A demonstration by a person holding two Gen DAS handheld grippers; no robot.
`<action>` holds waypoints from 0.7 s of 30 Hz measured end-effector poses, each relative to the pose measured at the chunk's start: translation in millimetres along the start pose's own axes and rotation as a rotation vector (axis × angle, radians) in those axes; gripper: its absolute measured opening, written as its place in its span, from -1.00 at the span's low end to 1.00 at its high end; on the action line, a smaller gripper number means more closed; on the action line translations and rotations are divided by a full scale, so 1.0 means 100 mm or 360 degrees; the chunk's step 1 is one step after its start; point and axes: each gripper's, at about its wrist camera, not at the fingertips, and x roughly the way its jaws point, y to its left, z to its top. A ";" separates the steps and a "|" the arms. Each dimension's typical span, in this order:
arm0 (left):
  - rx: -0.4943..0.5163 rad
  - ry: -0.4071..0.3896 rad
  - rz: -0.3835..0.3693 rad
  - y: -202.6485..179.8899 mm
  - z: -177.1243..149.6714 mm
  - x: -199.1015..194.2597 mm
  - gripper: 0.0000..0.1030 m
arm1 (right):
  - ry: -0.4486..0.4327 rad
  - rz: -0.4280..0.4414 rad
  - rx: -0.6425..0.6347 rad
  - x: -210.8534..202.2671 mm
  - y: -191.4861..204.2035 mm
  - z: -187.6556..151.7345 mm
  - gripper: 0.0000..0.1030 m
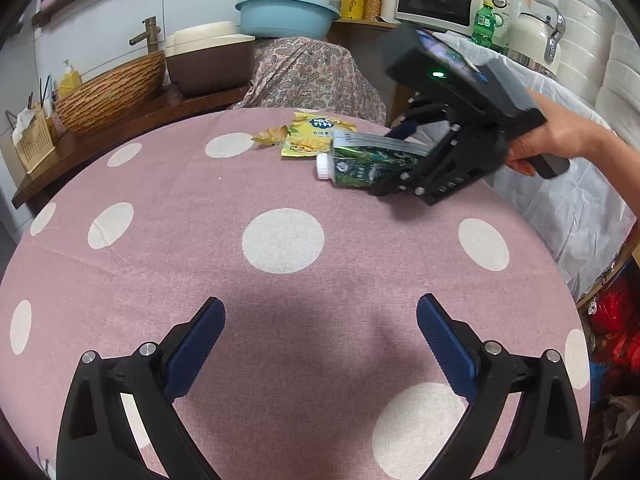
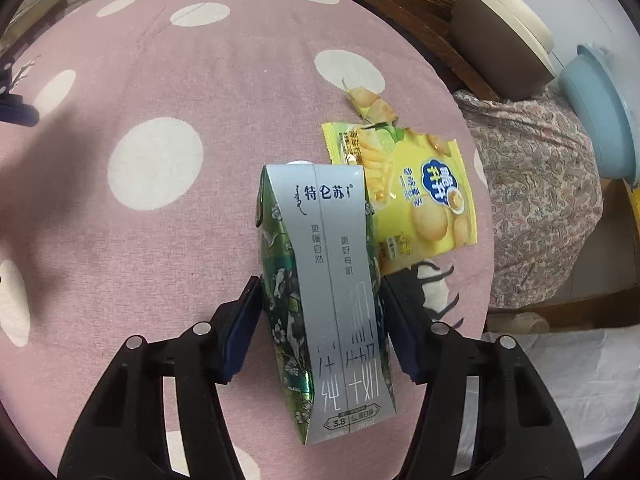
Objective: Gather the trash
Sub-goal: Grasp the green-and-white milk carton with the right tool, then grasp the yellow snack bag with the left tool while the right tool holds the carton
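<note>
A green and silver milk carton (image 2: 328, 300) with a white cap lies between the blue pads of my right gripper (image 2: 320, 324), which is shut on it just above the pink dotted tablecloth (image 2: 160, 240). The carton (image 1: 372, 162) and the right gripper (image 1: 396, 160) also show in the left wrist view at the far side of the table. A yellow chip bag (image 2: 420, 200) and a small torn yellow scrap (image 2: 370, 102) lie flat just beyond the carton; the bag also shows in the left wrist view (image 1: 310, 136). My left gripper (image 1: 320, 336) is open and empty over the near tablecloth.
A chair draped in paisley cloth (image 1: 308, 76) stands behind the table. A wooden counter (image 1: 120, 128) holds a woven basin, a brown pot and a blue basin (image 1: 286, 14). A white plastic sheet (image 1: 568, 184) covers a surface at the right, with red bags below.
</note>
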 end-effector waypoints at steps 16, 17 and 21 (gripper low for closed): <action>-0.0027 -0.0025 0.0056 0.61 0.81 0.53 0.44 | -0.0241 0.0183 0.0262 -0.59 0.45 -0.74 0.14; -0.0025 -0.0024 0.0053 0.64 0.90 0.61 0.44 | -0.0258 0.0202 0.0273 -0.64 0.48 -0.77 0.14; -0.0019 0.0041 0.0030 0.72 1.17 0.97 0.39 | -0.0264 0.0204 0.0258 -0.71 0.60 -0.85 0.14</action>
